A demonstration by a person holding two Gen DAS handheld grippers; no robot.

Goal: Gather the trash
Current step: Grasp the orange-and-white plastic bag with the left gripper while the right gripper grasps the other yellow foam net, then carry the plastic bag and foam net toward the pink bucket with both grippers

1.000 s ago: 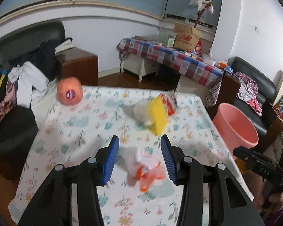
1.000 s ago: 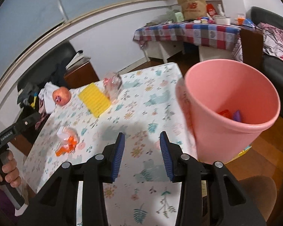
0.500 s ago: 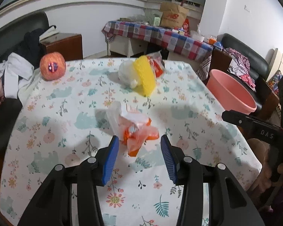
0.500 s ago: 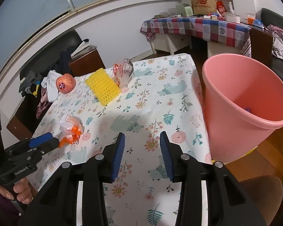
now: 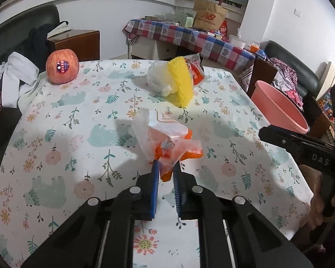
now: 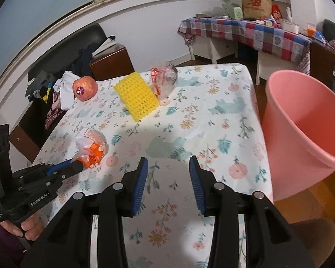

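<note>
A crumpled clear-and-orange plastic wrapper (image 5: 167, 134) (image 6: 92, 144) lies on the floral tablecloth (image 5: 55, 134). My left gripper (image 5: 166, 167) (image 6: 78, 166) is closing its jaws, and the blue pads pinch the wrapper's orange near end. A clear bag with a red packet (image 5: 158, 78) (image 6: 165, 78) sits at the far side of the table, against a yellow sponge (image 5: 181, 82) (image 6: 136, 96). My right gripper (image 6: 168, 165) hangs open over the table's near edge with nothing between its pads. The pink bin (image 6: 301, 134) (image 5: 279, 109) stands just off the table's right edge.
A red apple with a sticker (image 5: 62, 65) (image 6: 84, 88) rests at the table's far left corner. Clothes are piled on a dark sofa (image 5: 11, 78) to the left. A checked-cloth table (image 5: 189, 38) with a paper bag stands behind.
My left gripper sank toward the wrapper and its jaws narrowed from wide apart to pinching the orange end. My right gripper shifted left over the table, away from the bin.
</note>
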